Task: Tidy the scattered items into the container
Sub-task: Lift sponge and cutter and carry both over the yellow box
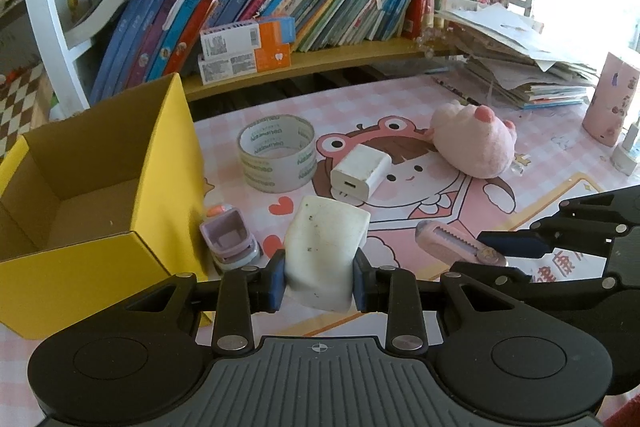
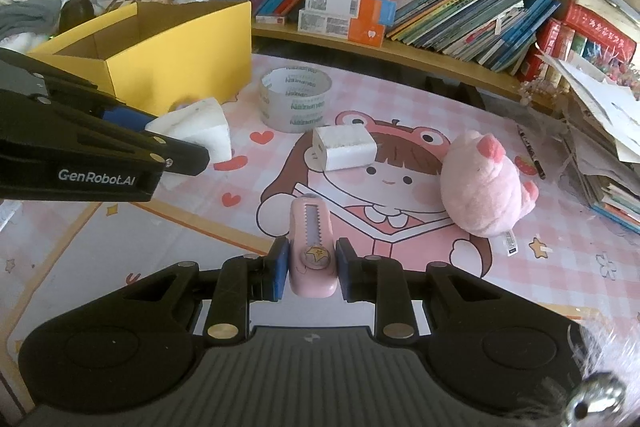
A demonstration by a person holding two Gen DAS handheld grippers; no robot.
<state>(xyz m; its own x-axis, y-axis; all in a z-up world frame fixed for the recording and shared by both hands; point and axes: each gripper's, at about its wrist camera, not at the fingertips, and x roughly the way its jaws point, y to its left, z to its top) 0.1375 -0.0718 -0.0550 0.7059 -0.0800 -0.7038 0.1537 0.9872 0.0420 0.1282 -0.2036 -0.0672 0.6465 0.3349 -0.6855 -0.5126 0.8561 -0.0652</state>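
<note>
My left gripper point(image 1: 319, 277) is shut on a white eraser block point(image 1: 325, 251), right of the open yellow cardboard box point(image 1: 160, 163); the block also shows in the right wrist view point(image 2: 200, 131). My right gripper point(image 2: 312, 273) is shut on a pink utility knife point(image 2: 311, 247), which also shows in the left wrist view point(image 1: 452, 237). On the pink cartoon mat lie a roll of clear tape point(image 1: 277, 153) point(image 2: 296, 99), a white charger point(image 1: 360, 169) point(image 2: 344, 147), a pink plush pig point(image 1: 474, 141) point(image 2: 484, 187) and a small lilac toy point(image 1: 230, 239) beside the box.
A shelf of books point(image 1: 280, 3) runs along the back, with orange and white cartons point(image 1: 246, 51) on it. A pile of papers point(image 1: 520, 67) and a pink cup point(image 1: 610, 99) stand at the right. A pencil point(image 2: 530, 151) lies by the papers.
</note>
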